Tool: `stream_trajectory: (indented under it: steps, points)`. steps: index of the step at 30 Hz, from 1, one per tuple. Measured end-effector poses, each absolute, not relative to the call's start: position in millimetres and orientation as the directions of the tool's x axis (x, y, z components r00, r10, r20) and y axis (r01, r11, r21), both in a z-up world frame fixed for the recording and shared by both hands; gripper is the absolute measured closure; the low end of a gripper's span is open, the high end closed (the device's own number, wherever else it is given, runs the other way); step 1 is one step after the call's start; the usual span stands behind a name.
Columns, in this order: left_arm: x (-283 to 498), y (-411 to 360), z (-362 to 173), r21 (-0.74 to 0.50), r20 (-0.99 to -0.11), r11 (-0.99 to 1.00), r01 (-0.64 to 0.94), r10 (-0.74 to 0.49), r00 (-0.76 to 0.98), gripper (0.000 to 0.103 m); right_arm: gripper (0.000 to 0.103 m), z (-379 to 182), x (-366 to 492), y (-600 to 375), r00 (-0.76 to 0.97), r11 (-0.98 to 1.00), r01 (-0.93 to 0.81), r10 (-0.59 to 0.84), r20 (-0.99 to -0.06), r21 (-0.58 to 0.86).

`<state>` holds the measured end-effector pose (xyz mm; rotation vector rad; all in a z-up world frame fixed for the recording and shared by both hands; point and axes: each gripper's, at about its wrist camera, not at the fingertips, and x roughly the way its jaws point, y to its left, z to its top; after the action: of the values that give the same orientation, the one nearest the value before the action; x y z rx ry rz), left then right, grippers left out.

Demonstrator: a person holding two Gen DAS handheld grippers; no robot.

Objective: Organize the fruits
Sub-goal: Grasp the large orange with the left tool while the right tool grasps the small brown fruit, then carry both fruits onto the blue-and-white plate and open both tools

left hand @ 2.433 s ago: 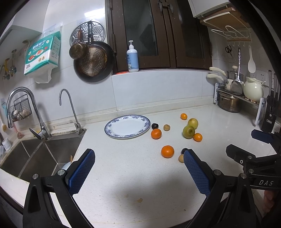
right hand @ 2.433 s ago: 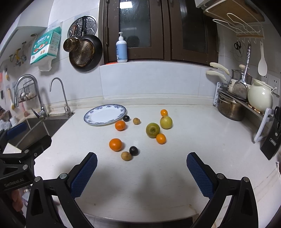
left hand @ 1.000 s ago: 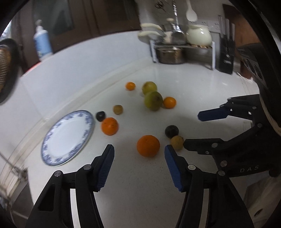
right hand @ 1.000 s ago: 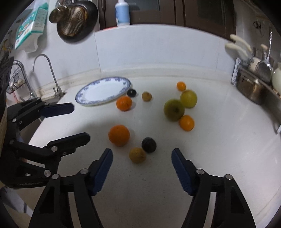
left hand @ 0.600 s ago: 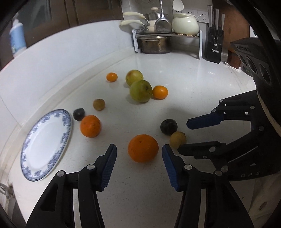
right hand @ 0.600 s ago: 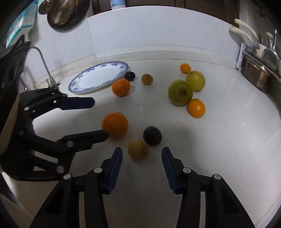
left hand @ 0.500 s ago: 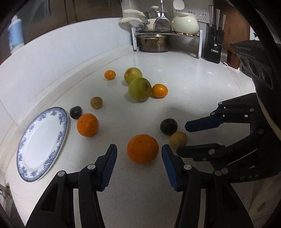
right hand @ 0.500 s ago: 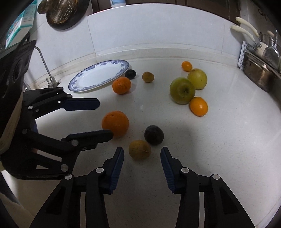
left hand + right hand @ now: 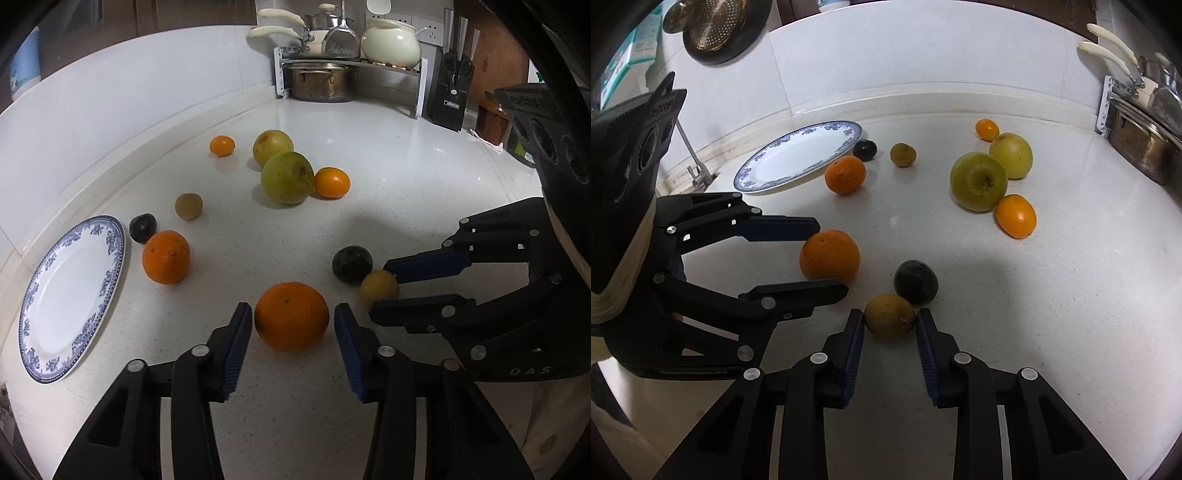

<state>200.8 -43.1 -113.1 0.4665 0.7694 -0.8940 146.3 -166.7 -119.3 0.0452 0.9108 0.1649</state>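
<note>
A large orange (image 9: 291,315) lies on the white counter between the blue pads of my left gripper (image 9: 292,310). The jaws are closing, and thin gaps still show at both pads. In the right wrist view the left gripper (image 9: 829,254) straddles the same orange (image 9: 829,254). My right gripper (image 9: 890,314) is shut on a small brown-yellow fruit (image 9: 890,315), a pad pressing each side. A dark round fruit (image 9: 916,280) rests just behind that fruit. At the far left sits a blue-rimmed plate (image 9: 70,295), with a second orange (image 9: 166,256) beside it.
Further back lie a green apple (image 9: 287,177), a yellow one (image 9: 272,147), two small mandarins (image 9: 331,182), a brown kiwi-like fruit (image 9: 189,206) and another dark fruit (image 9: 143,228). A pot rack (image 9: 321,86) and knife block (image 9: 452,92) stand at the back right. A tap (image 9: 698,173) is behind the plate.
Both grippers have come down closer to the fruit. The right jaws closed onto the small brown-yellow fruit. The left jaws narrowed around the large orange.
</note>
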Motion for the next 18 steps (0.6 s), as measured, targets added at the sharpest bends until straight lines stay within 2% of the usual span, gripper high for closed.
stream_trajectory:
  steps: [8, 18]
  points:
    - [198, -40, -107, 0.041, -0.759, 0.603, 0.797, -0.499, 0.417, 0.062, 0.073, -115, 142, -173, 0.616, 0.988, -0.120, 0.153, -0.773, 0.100]
    - [193, -21, -79, 0.017, -0.720, 0.731, 0.683, -0.464, 0.515, 0.062, 0.073, -92, 145, -173, 0.656, 0.982, -0.160, 0.179, -0.733, 0.097]
